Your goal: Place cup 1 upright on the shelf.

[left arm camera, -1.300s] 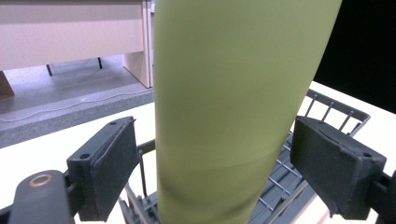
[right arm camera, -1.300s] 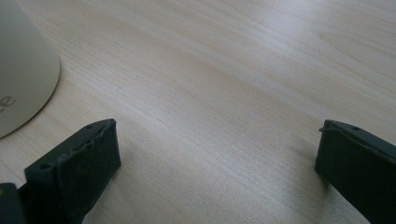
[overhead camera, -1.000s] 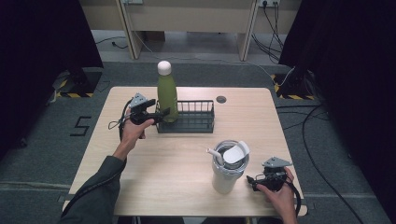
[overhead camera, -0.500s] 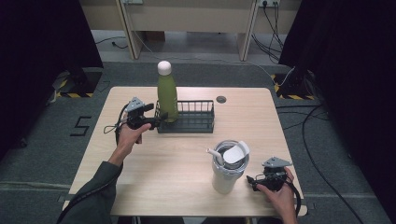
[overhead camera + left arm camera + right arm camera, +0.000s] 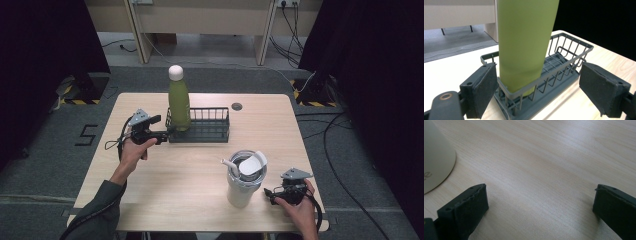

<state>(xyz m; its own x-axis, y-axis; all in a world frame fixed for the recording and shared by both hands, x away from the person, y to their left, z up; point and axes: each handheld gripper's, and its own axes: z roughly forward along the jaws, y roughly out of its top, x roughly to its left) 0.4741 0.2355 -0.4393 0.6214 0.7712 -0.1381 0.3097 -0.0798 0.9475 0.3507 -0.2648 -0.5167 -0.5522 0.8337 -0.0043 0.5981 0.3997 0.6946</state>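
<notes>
A tall green bottle [image 5: 179, 102] with a white cap stands upright in the left end of a dark wire basket [image 5: 206, 131]. My left gripper [image 5: 160, 128] is open just left of the basket, and its jaws point at the bottle. In the left gripper view the bottle [image 5: 524, 42] rises close ahead inside the basket [image 5: 564, 62], and the left gripper [image 5: 541, 92] holds nothing between its pads [image 5: 484, 87]. My right gripper [image 5: 270, 195] rests open near the front right of the table, beside a white tumbler [image 5: 243, 182] with a straw. In the right gripper view the right gripper [image 5: 539, 210] is open over bare wood.
The tumbler's base [image 5: 435, 157] shows at the left of the right gripper view. A small dark round grommet [image 5: 237, 106] sits in the wooden table [image 5: 190, 175] behind the basket. Cables and desk legs lie on the floor beyond the far edge.
My left gripper has drawn back a little from the bottle, toward the near side of the table. The right gripper and the tumbler have not moved.
</notes>
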